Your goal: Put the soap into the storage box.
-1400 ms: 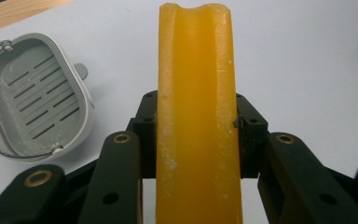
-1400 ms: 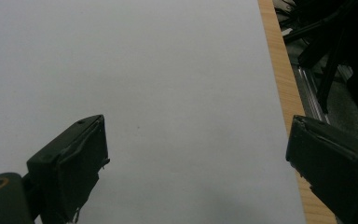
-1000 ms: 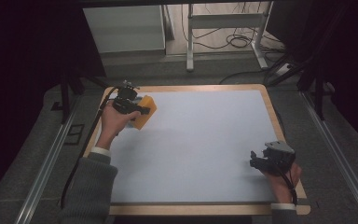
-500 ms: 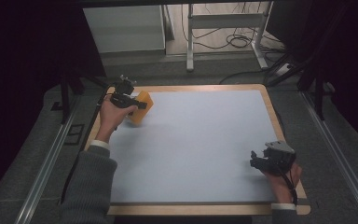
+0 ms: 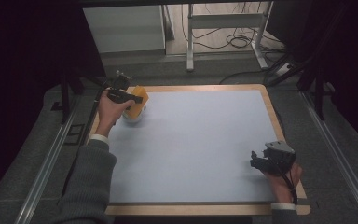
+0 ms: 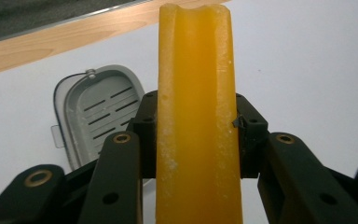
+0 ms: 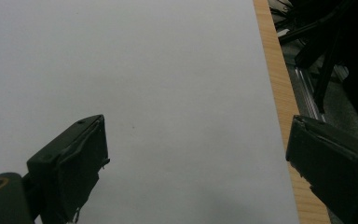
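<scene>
In the high view, the left gripper is hovering at the table's far left corner, holding an orange bar of soap over a small pale soap dish that is sitting on the white surface. The right gripper is resting near the right edge, toward the near corner, well apart from both.

In the left gripper view, the fingers are clamping the soap from both sides, with the bar standing tall between them. The grey slotted dish is lying below and to the side, beside the wooden rim, not under the bar's tip.

In the right gripper view, the fingers are standing wide apart over bare table, holding nothing.

The likely trouble is the soap sliding in the grip, since a smooth bar pinched on its narrow sides can slip or tilt. Letting go while it is off-centre could land it on the dish's rim and tip the light dish, or drop it onto the table.
</scene>
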`<state>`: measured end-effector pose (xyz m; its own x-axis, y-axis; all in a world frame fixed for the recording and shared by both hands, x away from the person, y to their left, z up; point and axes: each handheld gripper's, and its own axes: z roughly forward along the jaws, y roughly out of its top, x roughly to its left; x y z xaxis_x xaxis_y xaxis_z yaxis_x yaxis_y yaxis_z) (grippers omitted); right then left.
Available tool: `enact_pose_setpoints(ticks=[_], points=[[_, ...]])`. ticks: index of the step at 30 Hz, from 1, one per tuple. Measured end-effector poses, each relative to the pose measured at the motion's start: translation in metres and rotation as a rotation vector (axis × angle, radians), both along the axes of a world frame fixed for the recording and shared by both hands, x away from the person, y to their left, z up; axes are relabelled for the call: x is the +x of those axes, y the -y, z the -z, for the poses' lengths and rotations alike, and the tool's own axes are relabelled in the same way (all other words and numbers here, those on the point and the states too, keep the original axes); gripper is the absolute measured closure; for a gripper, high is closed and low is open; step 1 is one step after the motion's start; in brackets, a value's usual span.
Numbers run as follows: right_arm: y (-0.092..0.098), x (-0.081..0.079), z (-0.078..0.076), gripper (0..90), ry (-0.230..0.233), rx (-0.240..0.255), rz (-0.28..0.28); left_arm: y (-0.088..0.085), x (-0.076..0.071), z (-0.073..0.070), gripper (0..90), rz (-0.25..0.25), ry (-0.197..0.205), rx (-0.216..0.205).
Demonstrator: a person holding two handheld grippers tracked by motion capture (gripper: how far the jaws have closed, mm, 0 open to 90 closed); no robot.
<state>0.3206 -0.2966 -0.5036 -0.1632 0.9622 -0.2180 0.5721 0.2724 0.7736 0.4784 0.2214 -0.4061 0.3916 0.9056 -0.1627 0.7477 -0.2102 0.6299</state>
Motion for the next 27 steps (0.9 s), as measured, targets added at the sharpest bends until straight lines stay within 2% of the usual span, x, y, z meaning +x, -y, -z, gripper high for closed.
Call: enact_pose_setpoints(ticks=[4, 6, 10, 13, 19, 27], points=[[0.000, 0.000, 0.000, 5.5, 0.000, -0.002, 0.006, -0.003, 0.006, 0.003, 61.6, -0.042, 0.021, -0.003], [0.000, 0.000, 0.000, 5.6, 0.009, -0.004, 0.005, -0.005, 0.010, 0.005, 61.5, -0.048, 0.018, -0.022], [0.000, -0.001, -0.002, 5.8, 0.020, -0.013, 0.010, -0.008, 0.016, 0.009, 61.5, -0.071, 0.009, -0.022], [0.001, -0.001, -0.001, 5.8, 0.014, -0.010, 0.017, -0.011, 0.021, 0.013, 61.6, -0.082, -0.002, -0.021], [0.000, 0.001, 0.002, 5.8, 0.002, -0.005, 0.005, -0.014, 0.031, 0.021, 61.5, -0.109, -0.026, -0.050], [0.001, 0.000, -0.001, 5.8, 0.011, 0.002, 0.012, -0.020, 0.037, 0.027, 61.5, -0.169, -0.037, -0.048]])
